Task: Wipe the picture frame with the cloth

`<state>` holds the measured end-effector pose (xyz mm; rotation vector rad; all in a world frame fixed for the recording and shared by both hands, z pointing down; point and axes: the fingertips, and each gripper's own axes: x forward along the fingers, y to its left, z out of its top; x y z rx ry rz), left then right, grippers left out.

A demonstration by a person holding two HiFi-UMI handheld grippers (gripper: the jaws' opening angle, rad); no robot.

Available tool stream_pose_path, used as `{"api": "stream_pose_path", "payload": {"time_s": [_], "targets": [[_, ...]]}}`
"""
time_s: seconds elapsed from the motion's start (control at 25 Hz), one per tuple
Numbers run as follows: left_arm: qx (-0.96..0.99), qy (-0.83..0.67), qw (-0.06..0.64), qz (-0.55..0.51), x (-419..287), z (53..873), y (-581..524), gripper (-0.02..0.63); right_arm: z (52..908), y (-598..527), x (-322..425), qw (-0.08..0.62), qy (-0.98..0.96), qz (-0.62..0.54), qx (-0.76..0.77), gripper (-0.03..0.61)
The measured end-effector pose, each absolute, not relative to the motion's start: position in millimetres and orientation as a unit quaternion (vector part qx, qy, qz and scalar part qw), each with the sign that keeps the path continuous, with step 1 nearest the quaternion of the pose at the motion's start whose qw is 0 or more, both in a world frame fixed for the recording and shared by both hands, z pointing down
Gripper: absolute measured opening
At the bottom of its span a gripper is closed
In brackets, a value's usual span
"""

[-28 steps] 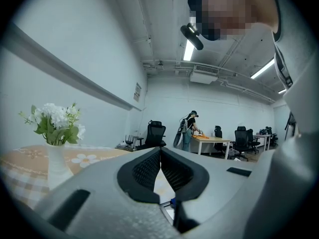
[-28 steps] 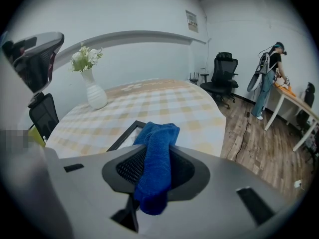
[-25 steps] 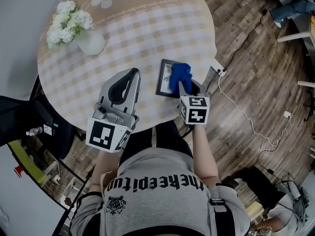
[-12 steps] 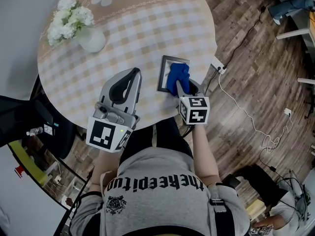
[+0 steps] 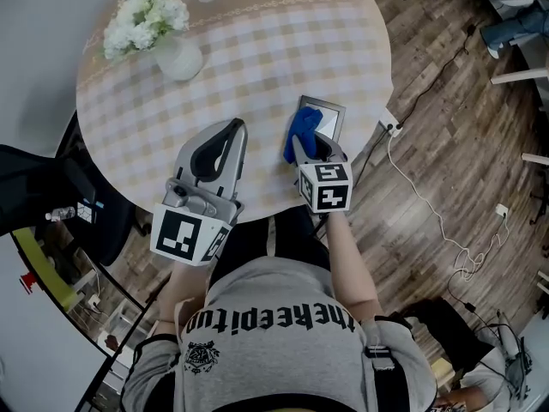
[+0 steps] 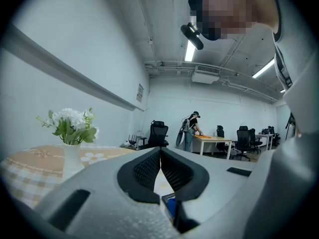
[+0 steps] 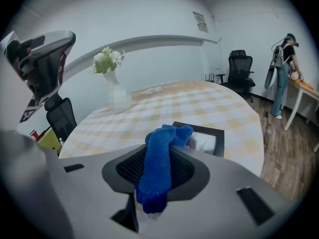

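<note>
Two grippers hang over the near edge of a round table (image 5: 257,50). My right gripper (image 5: 302,147) is clamped on the cloth (image 5: 300,130). In the right gripper view the blue cloth (image 7: 160,151) fills the gap between the jaws of that gripper (image 7: 158,158), and its free end flops forward onto the frame (image 7: 208,139).

The frame (image 5: 330,117) lies flat just ahead of the right jaws and a little to their right, near the table's right edge. Its long axis runs away from me, roughly in line with the gripper. The cloth covers the near left part, while the far right corner shows bare glass. A stroke forward and slightly right would, I judge, carry the cloth along the frame's length. The edge of the table is close on that side.

My left gripper (image 5: 230,131) sits to the left of the frame, apart from it. In its own view the left gripper (image 6: 160,156) has its jaws together on nothing. The right gripper is plainly the nearer.

The table wears a checked covering. A vase (image 5: 178,58) of white flowers stands at its far left, well apart from the frame. Below is a wood floor (image 5: 446,144) with a loose cable (image 5: 420,196). The room is an office with desks and chairs, and a person (image 6: 192,131) stands at a far desk.
</note>
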<state>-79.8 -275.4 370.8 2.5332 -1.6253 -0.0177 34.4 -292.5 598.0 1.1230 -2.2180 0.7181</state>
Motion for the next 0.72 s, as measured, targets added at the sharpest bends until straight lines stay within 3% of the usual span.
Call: {"api": "stream_pose_path", "payload": {"time_s": [0.72], "targets": [[0.850, -0.523, 0.062, -0.012, -71, 365, -266, 0.018, 597, -268, 52, 0.283, -0.819, 0.257, 0.429, 0.117]]}}
